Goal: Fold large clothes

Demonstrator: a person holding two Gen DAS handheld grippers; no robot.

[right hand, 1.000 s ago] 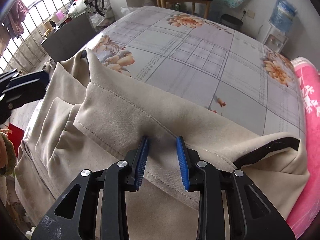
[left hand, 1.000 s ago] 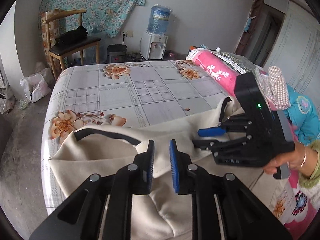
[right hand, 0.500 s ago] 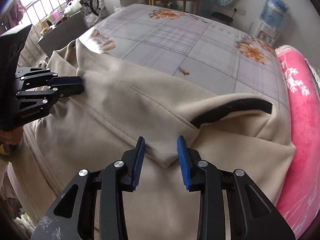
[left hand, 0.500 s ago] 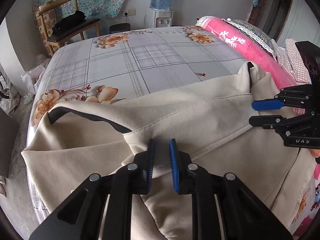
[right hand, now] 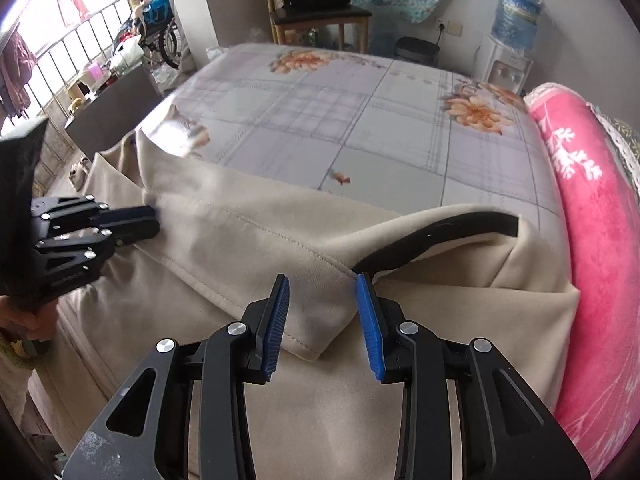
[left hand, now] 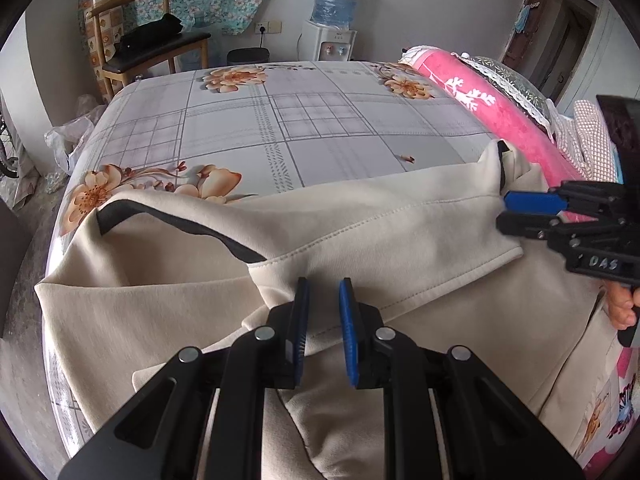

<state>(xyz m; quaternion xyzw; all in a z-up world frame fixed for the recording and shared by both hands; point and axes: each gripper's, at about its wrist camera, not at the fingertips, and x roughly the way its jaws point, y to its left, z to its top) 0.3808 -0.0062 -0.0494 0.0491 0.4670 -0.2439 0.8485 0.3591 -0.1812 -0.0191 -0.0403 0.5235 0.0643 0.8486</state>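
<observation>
While the beige garment [left hand: 360, 240] is lying spread across the near half of the bed [left hand: 320, 128], its folded hem band is running from about nine o'clock to three o'clock in the left wrist view, with black-trimmed openings showing at nine o'clock and at two o'clock. The left tool [left hand: 323, 312] is sitting at six o'clock in its own view, its blue pads drawn close and pinching a fold of the cloth at the hem's corner. The right tool [right hand: 323, 312] is reaching in from three o'clock in that same view; in its own view it is sitting at six o'clock with the jaws parted, the hem's pointed corner lying between the blue pads without either pad pressing on it, though the right pad is sitting very near the cloth edge. In the right wrist view the left tool is appearing at nine o'clock, blurred, against the garment's edge. A pink blanket [right hand: 592, 208] is lying along the bed at three o'clock, and a chair [left hand: 152, 52] and a water dispenser [left hand: 332, 16] are standing beyond the bed near twelve o'clock.
</observation>
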